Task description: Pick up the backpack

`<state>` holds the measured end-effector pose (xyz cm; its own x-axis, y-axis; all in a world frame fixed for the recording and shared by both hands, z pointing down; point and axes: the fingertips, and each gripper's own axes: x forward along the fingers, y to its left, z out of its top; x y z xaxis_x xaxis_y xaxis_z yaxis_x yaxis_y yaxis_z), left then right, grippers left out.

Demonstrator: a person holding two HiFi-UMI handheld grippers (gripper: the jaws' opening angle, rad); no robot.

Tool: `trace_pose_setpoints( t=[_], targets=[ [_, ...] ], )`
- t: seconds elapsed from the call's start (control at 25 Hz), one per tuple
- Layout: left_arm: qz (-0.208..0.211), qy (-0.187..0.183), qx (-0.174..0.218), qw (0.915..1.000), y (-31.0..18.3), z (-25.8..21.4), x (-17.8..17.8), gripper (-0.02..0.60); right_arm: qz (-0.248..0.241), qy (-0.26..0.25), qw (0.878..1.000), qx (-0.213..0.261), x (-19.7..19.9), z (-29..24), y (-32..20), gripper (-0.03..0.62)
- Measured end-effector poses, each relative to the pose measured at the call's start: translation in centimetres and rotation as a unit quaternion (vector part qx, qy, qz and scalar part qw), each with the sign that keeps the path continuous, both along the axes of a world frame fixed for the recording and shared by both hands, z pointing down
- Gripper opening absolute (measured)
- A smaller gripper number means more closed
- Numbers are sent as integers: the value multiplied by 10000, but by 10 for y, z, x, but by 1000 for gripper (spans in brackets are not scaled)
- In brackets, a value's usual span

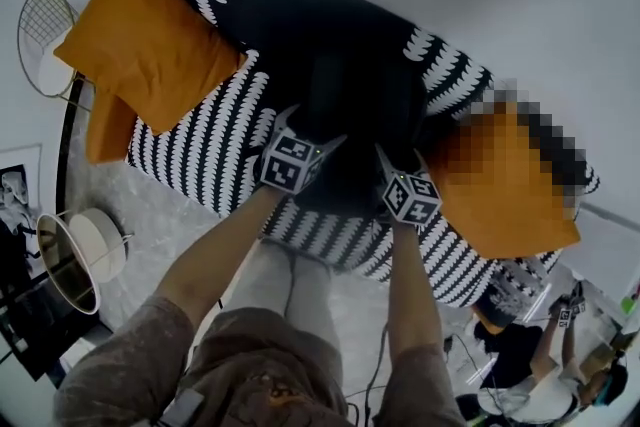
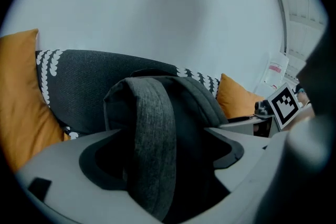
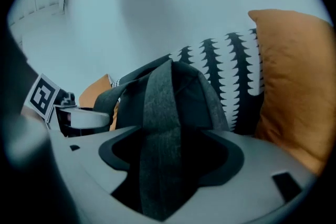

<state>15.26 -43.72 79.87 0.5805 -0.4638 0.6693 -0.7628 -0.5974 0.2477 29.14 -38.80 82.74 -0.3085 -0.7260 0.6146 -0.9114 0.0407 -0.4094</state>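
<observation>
A dark grey backpack (image 1: pixel 362 120) stands on the seat of a black-and-white patterned sofa (image 1: pixel 215 140), against its backrest. In the head view my left gripper (image 1: pixel 300 160) and my right gripper (image 1: pixel 405 190) sit side by side against the backpack's front, their jaws hidden by the marker cubes. In the left gripper view a grey shoulder strap (image 2: pixel 152 134) runs between the jaws of the left gripper (image 2: pixel 160 162), which is shut on it. The right gripper (image 3: pixel 170 160) is likewise shut on the other grey strap (image 3: pixel 160 128). The backpack body (image 3: pixel 197 99) rises just behind.
Orange cushions lie at the sofa's left end (image 1: pixel 150 40) and right end (image 1: pixel 505 200). A wire round side table (image 1: pixel 45 40) and a round metal lamp shade (image 1: pixel 70 255) stand to the left on the marble floor. Another person (image 1: pixel 530 360) crouches at lower right.
</observation>
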Motion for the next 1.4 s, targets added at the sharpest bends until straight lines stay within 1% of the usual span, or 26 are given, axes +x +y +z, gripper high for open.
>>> trace_pose_setpoints(
  t=[0.04,0.08,0.16,0.2,0.24,0.28,0.32,0.36,0.4,0.48,0.52,0.6,0.68,0.8,0.92,1.08,1.4],
  targets=[
    [-11,-50,21,10000,0,0,-1,435,-13,8,10000,4,0,0,0,328],
    [-44,-88,46,9999,-1,-1,-4,392,-31,27,10000,14,-1,0,0,306],
    [-91,-101,53,9999,-3,-3,-10,267,-96,67,9999,35,-4,-2,0,238],
    [-49,-93,29,9999,-2,-4,-12,210,-127,58,9999,36,-7,-3,0,219],
    [59,-85,4,9999,1,-4,-12,186,-141,24,9999,32,-9,-4,1,204],
    [211,-82,-10,9997,5,-5,-12,146,-135,-30,9999,31,-11,-5,2,193],
    [369,-72,-18,9993,9,-6,-11,95,-119,-104,9999,40,-13,-6,3,171],
    [494,-36,-37,9988,13,-7,-9,59,-114,-198,9997,57,-16,-8,4,143],
    [567,32,-81,9984,16,-8,-9,40,-134,-304,9994,79,-19,-11,6,112],
    [607,242,-232,9976,21,-12,-8,29,-259,-478,9984,133,-26,-17,12,42],
    [613,369,-316,9969,24,-15,-7,28,-344,-543,9978,167,-30,-22,15,31],
    [659,568,-418,9953,27,-23,-5,26,-491,-690,9961,244,-37,-32,20,27],
    [743,622,-393,9945,29,-31,-4,25,-566,-846,9942,342,-44,-44,22,26],
    [887,625,-222,9938,30,-46,-3,25,-571,-1010,9917,550,-51,-65,24,25],
    [1022,743,-17,9920,35,-73,0,25,-582,-1085,9887,857,-56,-98,28,25],
    [1215,1089,230,9863,49,-122,3,23,-532,-1212,9824,1319,-56,-155,40,23],
    [1445,1582,592,9750,92,-216,0,23,-565,-1073,9740,1912,-51,-257,77,23]
  ],
)
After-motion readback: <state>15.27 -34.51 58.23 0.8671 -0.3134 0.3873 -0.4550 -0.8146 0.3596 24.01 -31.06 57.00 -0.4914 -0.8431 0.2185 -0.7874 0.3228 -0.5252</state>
